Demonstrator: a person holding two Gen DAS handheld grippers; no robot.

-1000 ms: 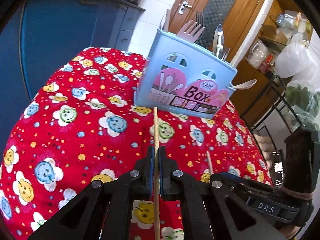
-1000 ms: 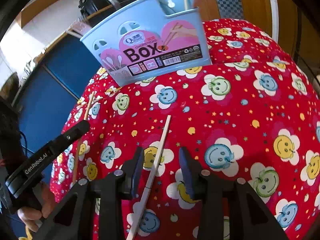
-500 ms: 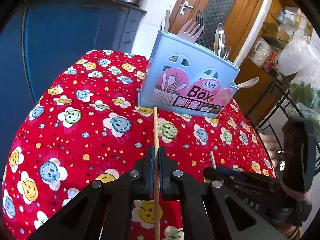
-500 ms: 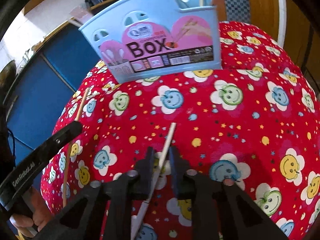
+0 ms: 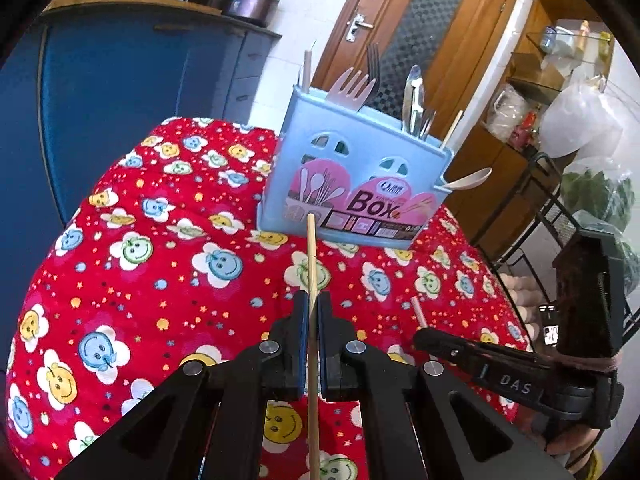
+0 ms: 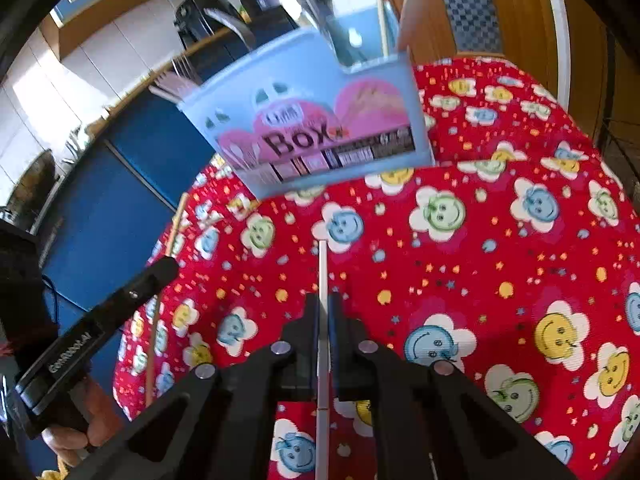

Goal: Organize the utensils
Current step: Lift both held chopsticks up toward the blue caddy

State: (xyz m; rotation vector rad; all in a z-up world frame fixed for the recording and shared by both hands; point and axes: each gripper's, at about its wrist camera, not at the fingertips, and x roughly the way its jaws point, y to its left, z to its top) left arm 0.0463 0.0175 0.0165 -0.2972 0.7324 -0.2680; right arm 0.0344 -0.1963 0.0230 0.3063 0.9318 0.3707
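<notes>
Blurring hides the utensil box (image 6: pixel 320 128) print.

Utensil box (image 5: pixel 356 184) on red tablecloth (image 5: pixel 160 272)

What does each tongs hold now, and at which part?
Left tongs: wooden chopstick, gripped mid-length. Right tongs: pale chopstick, also mid-length.

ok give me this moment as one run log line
left hand-held gripper: shut on thin wooden chopstick | right hand-held gripper: jaws just closed on pale chopstick | blue plastic utensil box: upright on red cloth
</notes>
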